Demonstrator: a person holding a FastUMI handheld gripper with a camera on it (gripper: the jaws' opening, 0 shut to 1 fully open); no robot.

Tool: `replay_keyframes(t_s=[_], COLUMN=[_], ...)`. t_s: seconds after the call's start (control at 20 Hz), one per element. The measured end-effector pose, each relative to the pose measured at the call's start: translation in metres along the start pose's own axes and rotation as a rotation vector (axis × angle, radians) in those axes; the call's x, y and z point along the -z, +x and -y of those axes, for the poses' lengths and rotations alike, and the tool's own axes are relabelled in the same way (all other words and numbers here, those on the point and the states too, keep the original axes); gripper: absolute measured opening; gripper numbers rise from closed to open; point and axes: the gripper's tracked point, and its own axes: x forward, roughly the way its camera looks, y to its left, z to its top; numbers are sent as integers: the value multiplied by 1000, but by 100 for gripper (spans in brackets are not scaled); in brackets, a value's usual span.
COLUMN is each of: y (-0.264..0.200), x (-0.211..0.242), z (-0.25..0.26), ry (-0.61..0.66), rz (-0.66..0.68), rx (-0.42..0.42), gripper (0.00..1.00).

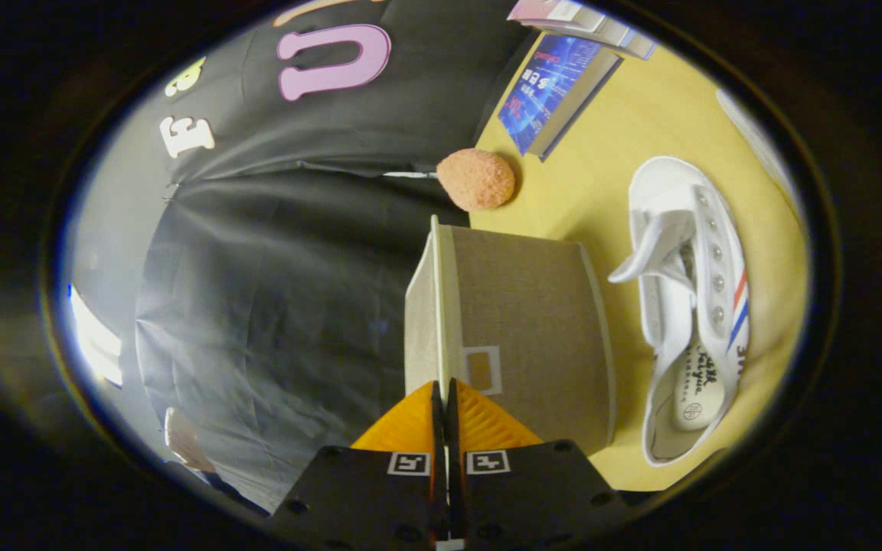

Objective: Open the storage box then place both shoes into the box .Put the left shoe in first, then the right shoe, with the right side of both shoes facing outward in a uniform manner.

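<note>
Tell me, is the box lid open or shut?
Open. The lid is lifted edge-on off the brown box, pinched at its rim by the closed gripper. The inside is hidden.

Gripper (442, 394) rolled on its side, view turned about a quarter turn. Fingers (410, 421) drawn together, tips almost meeting, only a thin dark slit left between them. Thin edge of the box lid (435, 306) running straight ahead from the tips and into that slit; firm pinch by both pads not resolvable.
</note>
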Motion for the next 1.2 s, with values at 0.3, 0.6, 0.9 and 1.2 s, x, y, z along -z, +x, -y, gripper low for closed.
replay_keyframes(t_s=[0.3, 0.6, 0.9, 1.2], y=[-9, 10, 58, 93], x=[-1, 6, 31, 58], z=[-46, -113, -164, -189], ry=[-102, -275, -361, -346], rz=[-7, -61, -146, -180], rx=[-27, -11, 19, 14], gripper=[2, 3, 4, 3])
